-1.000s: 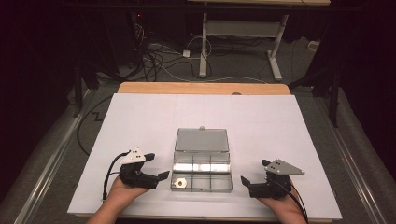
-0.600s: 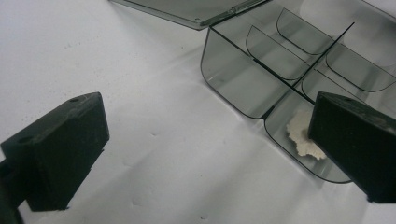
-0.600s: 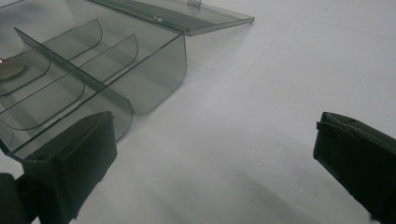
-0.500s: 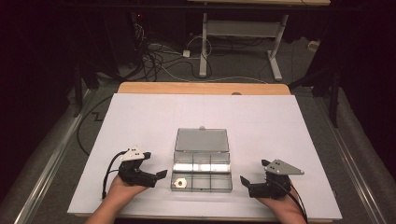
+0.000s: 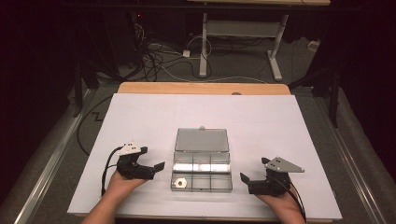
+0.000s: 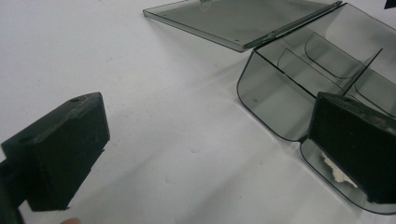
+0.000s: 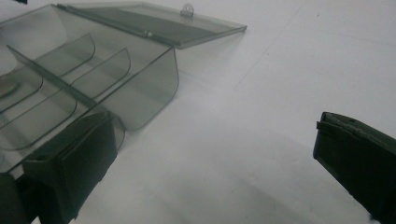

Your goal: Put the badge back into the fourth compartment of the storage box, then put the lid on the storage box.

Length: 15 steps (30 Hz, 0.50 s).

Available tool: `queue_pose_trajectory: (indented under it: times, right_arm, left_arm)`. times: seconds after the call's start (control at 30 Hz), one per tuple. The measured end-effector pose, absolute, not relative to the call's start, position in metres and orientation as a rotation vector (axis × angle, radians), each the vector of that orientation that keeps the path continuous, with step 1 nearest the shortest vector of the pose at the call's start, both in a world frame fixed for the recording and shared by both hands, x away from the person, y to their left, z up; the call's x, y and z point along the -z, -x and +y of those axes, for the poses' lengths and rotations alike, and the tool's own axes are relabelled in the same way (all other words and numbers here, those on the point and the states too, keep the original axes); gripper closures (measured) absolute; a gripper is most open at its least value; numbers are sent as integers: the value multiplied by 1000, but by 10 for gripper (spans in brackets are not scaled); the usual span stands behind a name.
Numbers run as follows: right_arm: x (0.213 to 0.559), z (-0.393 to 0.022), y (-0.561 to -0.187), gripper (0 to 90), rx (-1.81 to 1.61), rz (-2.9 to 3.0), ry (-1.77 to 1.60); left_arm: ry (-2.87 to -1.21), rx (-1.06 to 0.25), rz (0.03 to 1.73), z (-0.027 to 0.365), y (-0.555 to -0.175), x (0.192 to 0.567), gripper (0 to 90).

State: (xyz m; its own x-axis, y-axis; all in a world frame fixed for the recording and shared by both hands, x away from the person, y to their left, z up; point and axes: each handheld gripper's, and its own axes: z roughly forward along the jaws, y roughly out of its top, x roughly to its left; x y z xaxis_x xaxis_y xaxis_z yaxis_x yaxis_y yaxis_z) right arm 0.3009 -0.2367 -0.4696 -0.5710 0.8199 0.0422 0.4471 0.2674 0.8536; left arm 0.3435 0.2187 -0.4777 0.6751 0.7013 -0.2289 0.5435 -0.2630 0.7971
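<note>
Well, from the high view almost nothing has moved in the last second. My left gripper point(image 5: 156, 167) and right gripper point(image 5: 245, 179) stay low in the frame, one on each side of the clear compartment box point(image 5: 201, 165), so I think no step has begun. Its lid point(image 5: 201, 139) lies open flat. A small pale ring point(image 5: 179, 183) sits in the lower left compartment. Both rest on the white table point(image 5: 280, 126); dark floor and cables point(image 5: 163, 60) fill the top.

Left gripper view: jaws wide apart, holding nothing, box point(image 6: 299, 84) at right.

Right gripper view: jaws wide apart, empty, box point(image 7: 93, 74) at upper left.
</note>
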Motion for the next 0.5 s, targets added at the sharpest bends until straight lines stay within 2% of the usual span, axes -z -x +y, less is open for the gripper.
queue_pose_trajectory:
  times: [0.5]
  right_arm:
    - [453, -225, -329, 6, -1286, 2106, -1164]
  left_arm:
    - [-1957, -191, 979, 214, -368, 470, 0]
